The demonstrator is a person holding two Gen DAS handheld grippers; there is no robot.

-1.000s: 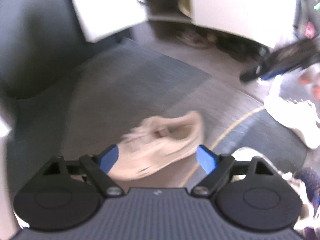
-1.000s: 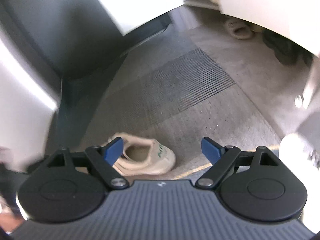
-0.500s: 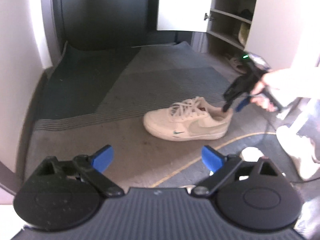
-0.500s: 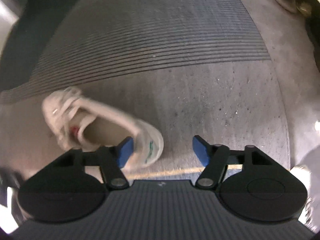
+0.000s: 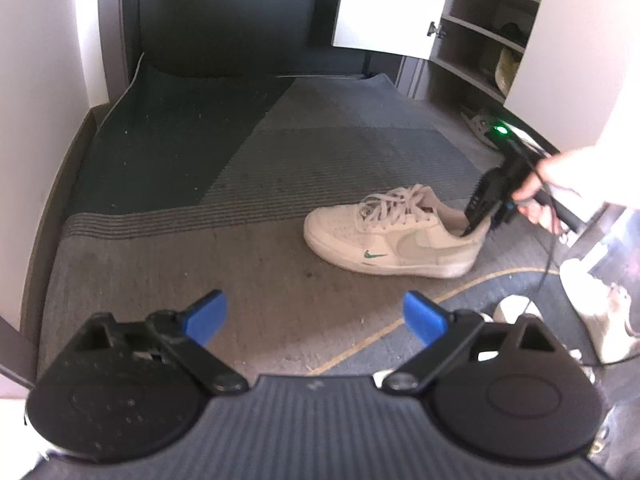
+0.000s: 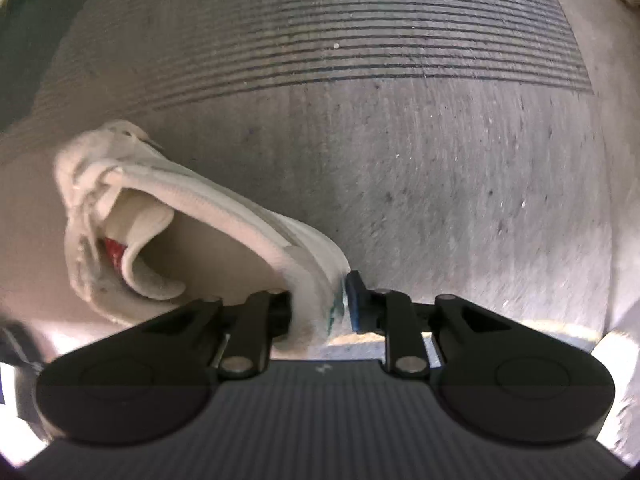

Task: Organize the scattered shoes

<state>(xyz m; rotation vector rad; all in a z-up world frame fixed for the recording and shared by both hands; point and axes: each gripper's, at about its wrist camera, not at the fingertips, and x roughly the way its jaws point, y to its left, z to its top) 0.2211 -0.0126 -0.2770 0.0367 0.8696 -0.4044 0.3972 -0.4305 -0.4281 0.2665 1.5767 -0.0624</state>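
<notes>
A cream sneaker [image 5: 394, 232] with a small green logo stands on the grey floor mat [image 5: 248, 208], toe pointing left. My right gripper [image 5: 482, 216], held by a hand [image 5: 560, 178], is shut on the sneaker's heel collar, one finger inside the shoe. In the right wrist view the heel wall [image 6: 316, 300] is pinched in my right gripper [image 6: 318, 306], and the shoe opening and a red tongue label [image 6: 114, 250] show. My left gripper [image 5: 316, 318] hovers open over the mat, in front of the sneaker and apart from it.
An open shoe cabinet [image 5: 480, 32] with shelves stands at the back right, its white door [image 5: 392, 4] swung out. A sandal [image 5: 478, 126] lies by its base. More pale shoes [image 5: 596, 304] sit at the right edge. A dark door fills the back.
My right gripper has dropped onto the sneaker's heel and shut on it. The left gripper has stayed back and open, with the view settling.
</notes>
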